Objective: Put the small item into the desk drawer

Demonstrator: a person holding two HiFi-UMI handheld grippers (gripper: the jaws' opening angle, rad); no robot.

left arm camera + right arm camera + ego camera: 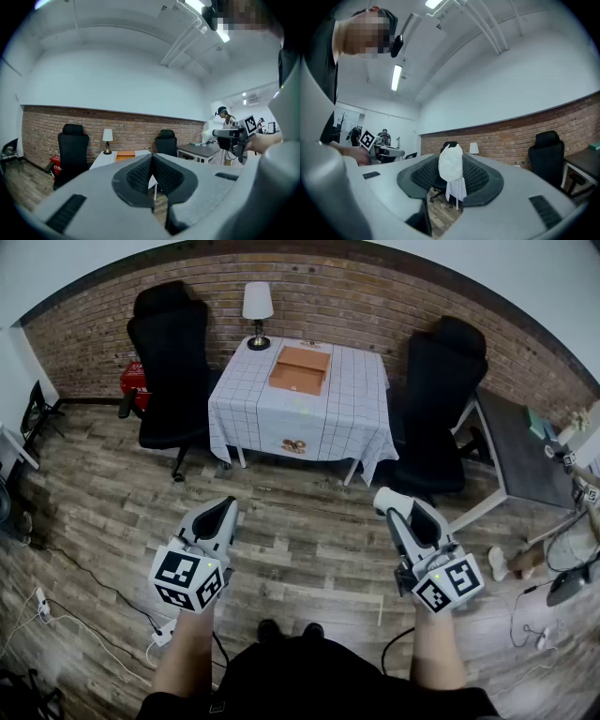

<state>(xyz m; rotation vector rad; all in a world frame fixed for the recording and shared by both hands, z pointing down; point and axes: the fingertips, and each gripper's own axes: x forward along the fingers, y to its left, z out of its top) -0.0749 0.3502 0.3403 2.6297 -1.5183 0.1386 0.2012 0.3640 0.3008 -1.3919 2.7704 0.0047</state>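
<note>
The small item (pixel 386 497) is a rounded white lump, and my right gripper (pixel 397 510) is shut on it; in the right gripper view the white item (pixel 451 164) sits pinched between the black pads (pixel 480 177). My left gripper (pixel 227 506) is shut with nothing in it, its pads (pixel 138 176) meeting. Both grippers hang at waist height over the wooden floor, well short of the table. A shallow brown drawer-like box (pixel 300 369) lies on the white checked table (pixel 349 418) ahead.
A lamp (pixel 257 310) stands at the table's back left. Black office chairs flank it, one on the left (pixel 169 362) and one on the right (pixel 436 409). A grey desk (pixel 523 442) is at the right. Cables (pixel 56 610) run over the floor at lower left.
</note>
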